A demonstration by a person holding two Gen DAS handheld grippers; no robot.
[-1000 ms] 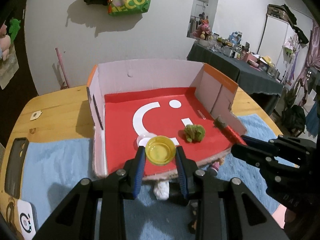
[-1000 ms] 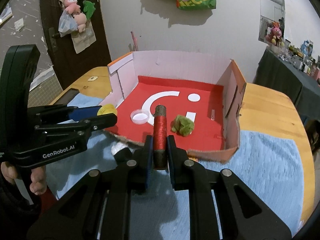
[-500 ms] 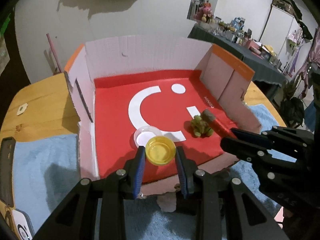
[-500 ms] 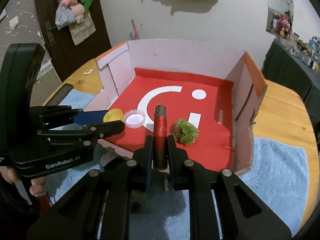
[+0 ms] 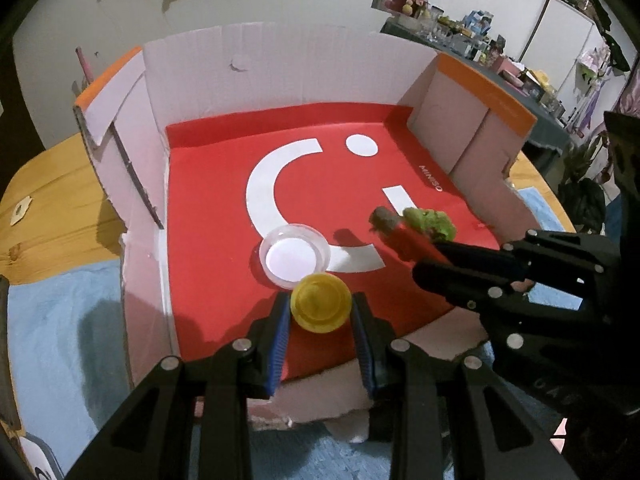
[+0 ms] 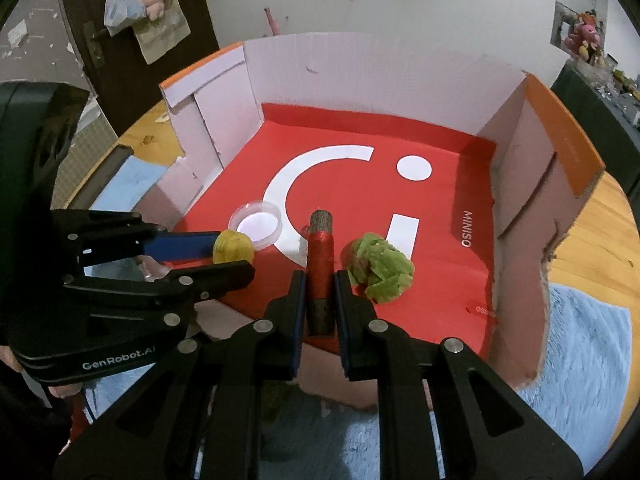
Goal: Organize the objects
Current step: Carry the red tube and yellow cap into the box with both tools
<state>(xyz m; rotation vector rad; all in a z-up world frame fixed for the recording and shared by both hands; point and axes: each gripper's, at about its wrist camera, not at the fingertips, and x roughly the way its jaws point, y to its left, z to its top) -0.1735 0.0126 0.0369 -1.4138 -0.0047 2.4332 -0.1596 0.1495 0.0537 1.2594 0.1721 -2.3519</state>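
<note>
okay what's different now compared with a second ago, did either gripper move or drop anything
Both grippers moved forward over the open front of the cardboard box. The left gripper carried its yellow cup in beside the clear dish; the right gripper brought the red thread spool alongside the green crumpled piece. Nothing was released. Dish and green piece stayed put.

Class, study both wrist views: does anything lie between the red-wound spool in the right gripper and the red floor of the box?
Nothing visible blocks it. The spool, held in the right gripper, has bare box floor around it; the green lump sits just to its right.
</note>
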